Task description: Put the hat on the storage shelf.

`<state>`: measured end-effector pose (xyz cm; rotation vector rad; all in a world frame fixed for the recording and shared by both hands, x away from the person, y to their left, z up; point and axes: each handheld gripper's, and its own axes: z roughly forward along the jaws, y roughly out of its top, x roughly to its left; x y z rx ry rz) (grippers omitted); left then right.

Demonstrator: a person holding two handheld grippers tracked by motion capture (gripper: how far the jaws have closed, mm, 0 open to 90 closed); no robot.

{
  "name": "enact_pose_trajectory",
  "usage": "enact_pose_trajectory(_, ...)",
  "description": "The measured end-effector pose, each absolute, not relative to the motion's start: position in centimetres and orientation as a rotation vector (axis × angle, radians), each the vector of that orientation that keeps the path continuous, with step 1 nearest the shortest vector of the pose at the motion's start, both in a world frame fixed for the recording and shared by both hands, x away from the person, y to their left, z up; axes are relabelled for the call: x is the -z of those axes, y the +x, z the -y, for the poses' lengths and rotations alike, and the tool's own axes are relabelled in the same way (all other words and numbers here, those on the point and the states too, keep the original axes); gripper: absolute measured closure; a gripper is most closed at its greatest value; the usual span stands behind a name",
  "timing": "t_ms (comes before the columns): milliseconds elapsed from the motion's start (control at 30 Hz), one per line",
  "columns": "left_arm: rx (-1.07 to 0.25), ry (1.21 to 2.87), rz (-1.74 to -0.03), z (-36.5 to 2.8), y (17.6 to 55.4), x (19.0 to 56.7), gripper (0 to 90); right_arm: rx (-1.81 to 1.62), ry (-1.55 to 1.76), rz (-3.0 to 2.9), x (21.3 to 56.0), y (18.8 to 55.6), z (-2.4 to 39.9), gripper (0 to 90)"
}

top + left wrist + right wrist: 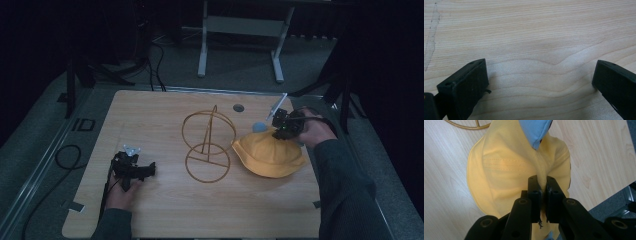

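The right gripper (pixel 543 191) is clenched on a pinch of the yellow hat (pixel 269 154), just right of the wire stand (pixel 207 148), likely to lift it on. The left gripper (pixel 540 75) rests released on the counter (pixel 165 210).

Your right gripper (pixel 543 185) pinches a fold of the floppy yellow cloth hat (pixel 506 167), so the fabric between the pads is hidden. That pale blue cloth piece (pixel 535 130) is cut off by the top edge, can't tell what it is.
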<state>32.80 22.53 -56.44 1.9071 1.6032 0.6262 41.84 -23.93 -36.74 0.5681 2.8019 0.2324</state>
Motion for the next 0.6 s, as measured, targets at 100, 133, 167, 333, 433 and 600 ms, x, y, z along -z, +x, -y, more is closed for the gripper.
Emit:
enact_pose_trajectory(100,-0.626,1.907,-1.603,-22.5,32.8,56.4,0.4,-0.231,0.565,-2.796,36.2,41.8,23.9,84.3)
enact_pose_trajectory(133,-0.626,1.907,-1.603,-22.5,32.8,56.4,0.4,-0.231,0.565,-2.796,36.2,41.8,23.9,84.3)
enact_pose_trajectory(167,-0.626,1.907,-1.603,-22.5,32.8,56.4,0.4,-0.229,0.563,-2.794,36.0,41.7,24.0,84.3)
enact_pose_trajectory(333,-0.626,1.907,-1.603,-22.5,32.8,56.4,0.4,-0.239,0.552,-2.791,35.3,41.5,24.2,84.3)
enact_pose_trajectory(433,-0.626,1.907,-1.604,-22.5,32.8,56.4,0.4,-0.256,0.536,-2.791,34.6,41.4,24.4,84.3)
enact_pose_trajectory(600,-0.626,1.908,-1.604,-22.5,32.8,56.4,0.4,-0.272,0.517,-2.79,33.8,41.0,24.5,84.3)
